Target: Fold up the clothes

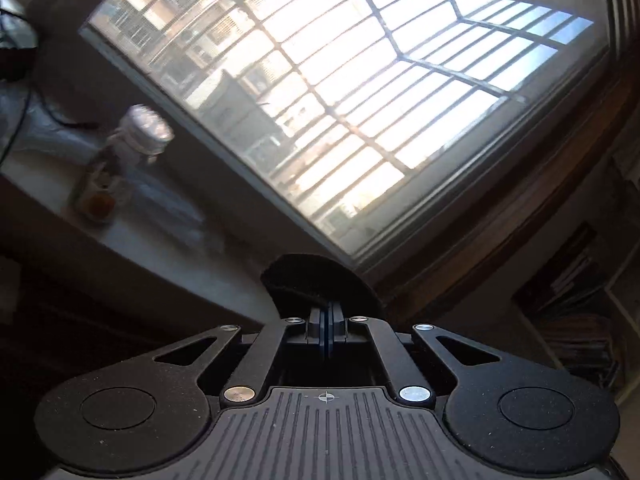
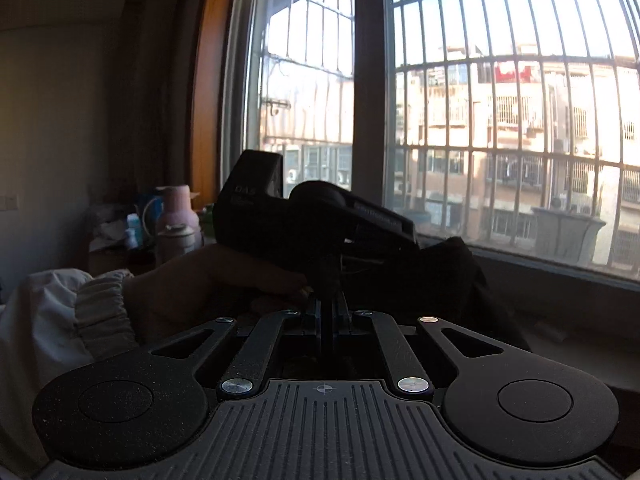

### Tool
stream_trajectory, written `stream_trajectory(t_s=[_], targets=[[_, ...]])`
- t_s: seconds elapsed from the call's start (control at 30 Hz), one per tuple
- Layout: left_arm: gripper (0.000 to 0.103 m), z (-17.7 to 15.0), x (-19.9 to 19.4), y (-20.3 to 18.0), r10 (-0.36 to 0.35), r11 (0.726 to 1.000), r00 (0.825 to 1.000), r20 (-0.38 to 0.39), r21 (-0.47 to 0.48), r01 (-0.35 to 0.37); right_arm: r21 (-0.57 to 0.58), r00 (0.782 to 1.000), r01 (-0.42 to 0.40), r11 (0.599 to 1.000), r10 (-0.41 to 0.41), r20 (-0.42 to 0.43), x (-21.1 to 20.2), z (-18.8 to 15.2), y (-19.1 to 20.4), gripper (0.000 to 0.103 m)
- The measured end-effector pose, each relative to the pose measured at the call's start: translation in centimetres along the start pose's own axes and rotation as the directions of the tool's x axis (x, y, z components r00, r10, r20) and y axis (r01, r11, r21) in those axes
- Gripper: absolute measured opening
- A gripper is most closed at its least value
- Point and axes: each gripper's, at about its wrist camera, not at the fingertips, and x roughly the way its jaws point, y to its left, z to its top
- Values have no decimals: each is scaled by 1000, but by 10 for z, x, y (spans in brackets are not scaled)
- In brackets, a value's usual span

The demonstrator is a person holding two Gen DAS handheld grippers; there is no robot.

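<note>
A dark garment (image 1: 316,280) bulges just above the fingertips of my left gripper (image 1: 328,316), whose jaws are pressed together on a fold of it. In the right wrist view the same garment (image 2: 452,276) hangs in front of the window. A hand (image 2: 224,276) in a pale elastic-cuffed sleeve (image 2: 100,312) holds the left gripper (image 2: 414,240), whose tip is buried in the cloth. Close below it, my right gripper (image 2: 329,312) is shut, with dark cloth rising from between its fingertips. The garment's lower part is hidden in shadow.
A barred window (image 1: 340,100) fills the background, tilted in the left wrist view. A jar with a pale lid (image 1: 124,160) stands on the sill (image 1: 160,248). A pink thermos (image 2: 176,220) and small bottles sit at the left. Shelves of books (image 1: 572,292) are at the right.
</note>
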Motion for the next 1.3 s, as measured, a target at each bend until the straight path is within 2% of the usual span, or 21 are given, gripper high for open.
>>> stream_trajectory(t_s=[0.17,0.27,0.3,0.33,0.37,0.4,0.43,0.47,0.57,0.63,0.73,0.9,1.0,1.1,1.2,1.23,1.3], targets=[[1,-18,-23,68,121,992,992,-46,-29,-123,33,993,-17,999,20,-113,59,-54,27,6],[2,-25,-34,90,148,987,986,-72,-46,-152,48,982,-32,998,41,-186,82,-77,38,13],[7,-25,-37,94,173,983,982,-81,-48,-177,49,976,-38,998,48,-211,86,-83,40,31],[21,-26,-40,97,198,978,976,-90,-50,-203,46,974,-41,998,51,-223,86,-88,40,42],[28,-26,-45,98,222,973,972,-81,-41,-226,42,973,-42,998,50,-225,84,-91,40,55],[44,-25,-49,99,246,968,967,-71,-33,-249,40,973,-42,998,50,-226,80,-91,38,58],[57,-25,-54,100,270,962,961,-62,-25,-272,40,973,-43,998,51,-226,75,-90,34,58],[60,-24,-58,99,282,959,958,-50,-15,-283,40,973,-43,998,51,-226,70,-89,31,58],[61,-23,-67,88,297,955,954,-29,6,-297,47,973,-42,998,51,-224,52,-86,19,59],[67,-24,-70,82,285,958,958,-32,11,-285,68,976,-30,997,43,-215,35,-85,4,59],[67,-28,-69,69,316,947,948,-34,77,-313,93,980,4,996,15,-200,4,-84,-20,59],[71,-39,-58,40,344,921,939,-23,202,-333,93,981,112,989,-95,-172,-69,-91,-72,58],[75,-48,-43,12,365,887,931,-2,304,-347,114,964,208,971,-184,-192,-108,-104,-112,58],[77,-61,-19,-22,353,853,935,7,409,-325,143,933,308,941,-269,-238,-144,-125,-149,58],[77,-75,13,-46,279,874,960,-39,424,-237,180,909,359,916,-299,-290,-168,-148,-173,58],[78,-81,26,-54,266,875,962,-54,433,-218,193,901,374,907,-306,-308,-176,-155,-180,58],[78,-96,54,-65,261,857,962,-84,478,-191,216,892,389,895,-308,-331,-187,-168,-190,58]])
